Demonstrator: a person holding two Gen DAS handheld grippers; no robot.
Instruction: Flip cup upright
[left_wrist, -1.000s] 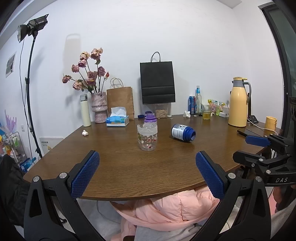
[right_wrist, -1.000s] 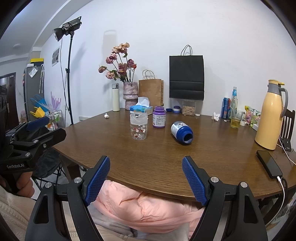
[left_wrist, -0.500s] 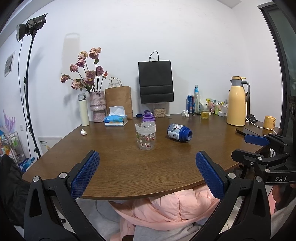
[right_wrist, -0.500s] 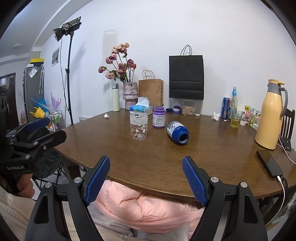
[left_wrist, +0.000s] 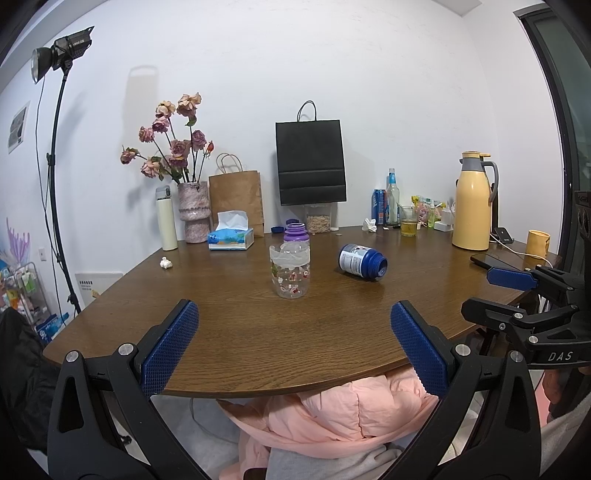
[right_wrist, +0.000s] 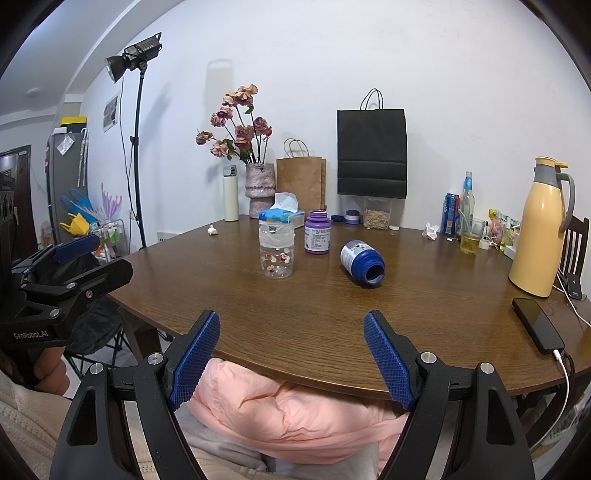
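The fingers of the left gripper (left_wrist: 293, 347) and right gripper (right_wrist: 291, 358) are both spread wide and empty at the counter (right_wrist: 332, 317) edge. Left to right stand one clear jar (right_wrist: 276, 251) and one purple bottle (right_wrist: 317, 236); then the one blue cup (right_wrist: 362, 263) lies tipped on its side mid-counter. It looks light, stiff and smooth, likely to roll, so grip across its body.

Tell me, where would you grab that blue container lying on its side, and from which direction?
Probably around its labelled body, not the narrower neck. The blue container lies tipped on the table, open mouth toward the grippers, a little to the right. The open right gripper seems better placed; come from above, one finger down each long side, so it cannot roll away, then swing the mouth upward.
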